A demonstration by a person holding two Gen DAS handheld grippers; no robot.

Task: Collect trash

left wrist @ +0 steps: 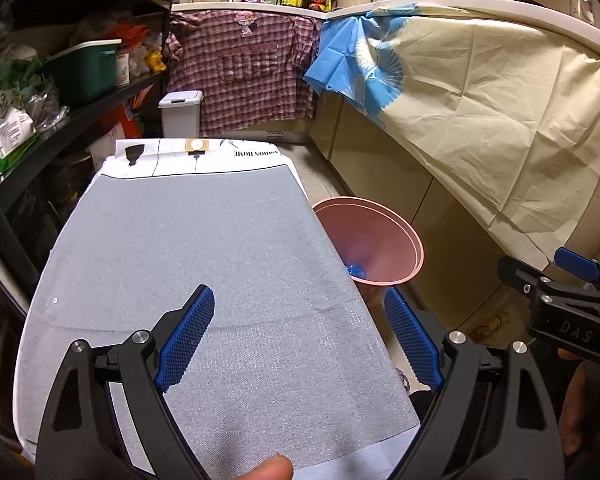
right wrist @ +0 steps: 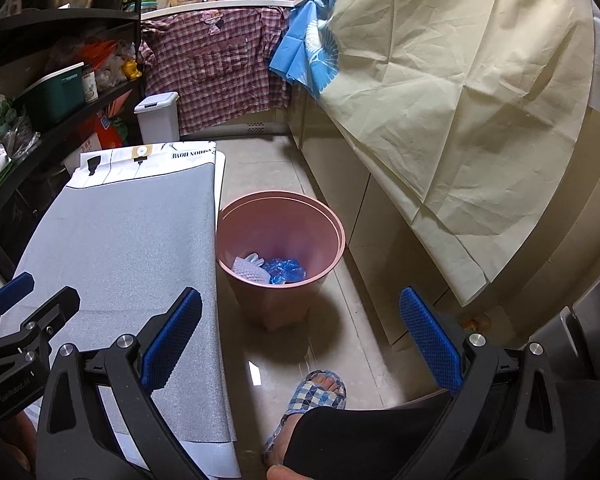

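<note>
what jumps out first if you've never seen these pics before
The pink bin on the tiled floor, right beside the table, draws the eye first, with crumpled blue plastic and a pale scrap already in its bottom. Next comes the grey cloth covering the table, bare of trash, with the left gripper open above it and the right gripper open over the floor. Behind, a cream sheet drapes the counter.

bin (right wrist: 284,300): smooth matt pink plastic
table cover (left wrist: 204,248): grey woven cloth
floor (right wrist: 340,344): glossy tile
</note>
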